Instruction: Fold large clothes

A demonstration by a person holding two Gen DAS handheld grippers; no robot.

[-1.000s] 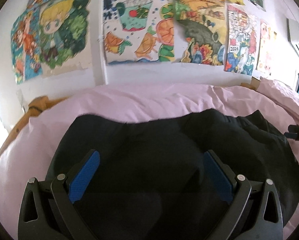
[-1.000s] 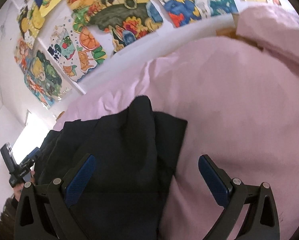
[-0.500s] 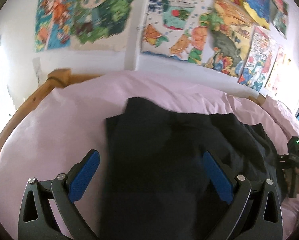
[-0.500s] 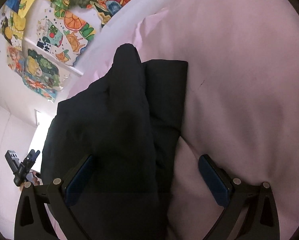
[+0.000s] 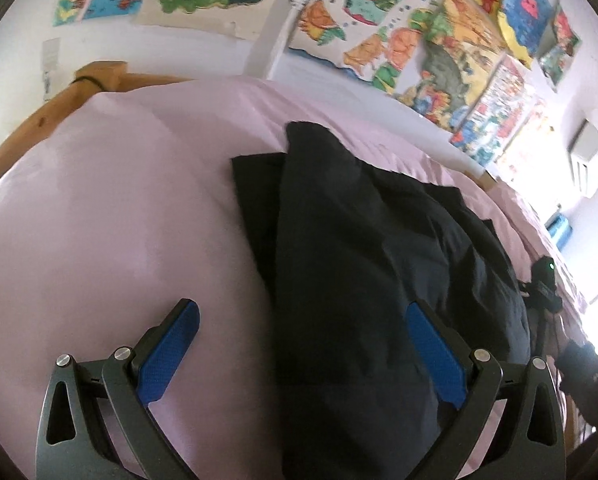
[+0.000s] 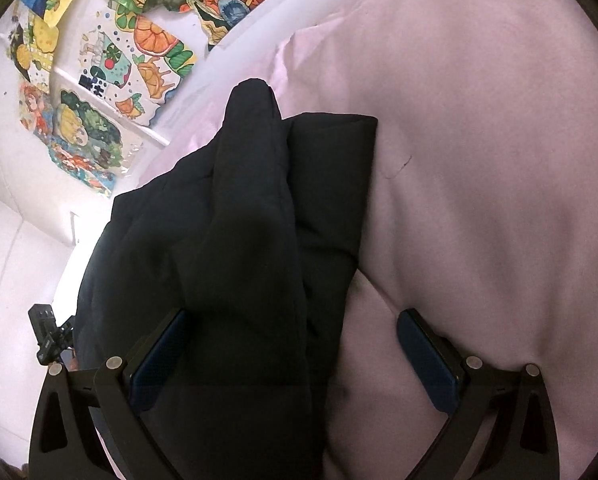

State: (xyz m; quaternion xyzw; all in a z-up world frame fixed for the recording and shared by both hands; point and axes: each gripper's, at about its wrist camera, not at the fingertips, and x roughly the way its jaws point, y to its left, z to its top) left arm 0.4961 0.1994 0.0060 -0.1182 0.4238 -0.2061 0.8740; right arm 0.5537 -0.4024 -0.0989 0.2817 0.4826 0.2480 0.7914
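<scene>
A large black garment (image 5: 359, 264) lies partly folded on a pink bed sheet (image 5: 119, 220), one sleeve laid over its body. My left gripper (image 5: 303, 332) is open above the garment's left edge, one blue pad over the sheet, the other over the cloth. In the right wrist view the same garment (image 6: 239, 232) runs up the middle-left, its sleeve (image 6: 255, 168) on top. My right gripper (image 6: 291, 336) is open, low over the garment's right edge, with cloth between the jaws but not pinched.
A wooden bed frame (image 5: 47, 112) borders the sheet at the left. Colourful drawings (image 5: 399, 36) cover the white wall behind the bed. The other gripper shows at the right edge (image 5: 543, 284) of the left wrist view and at the left edge (image 6: 47, 332) of the right wrist view.
My left gripper has moved left, from over the garment's middle to its left edge. My right gripper has moved down and closer to the garment's right edge. Both stay open.
</scene>
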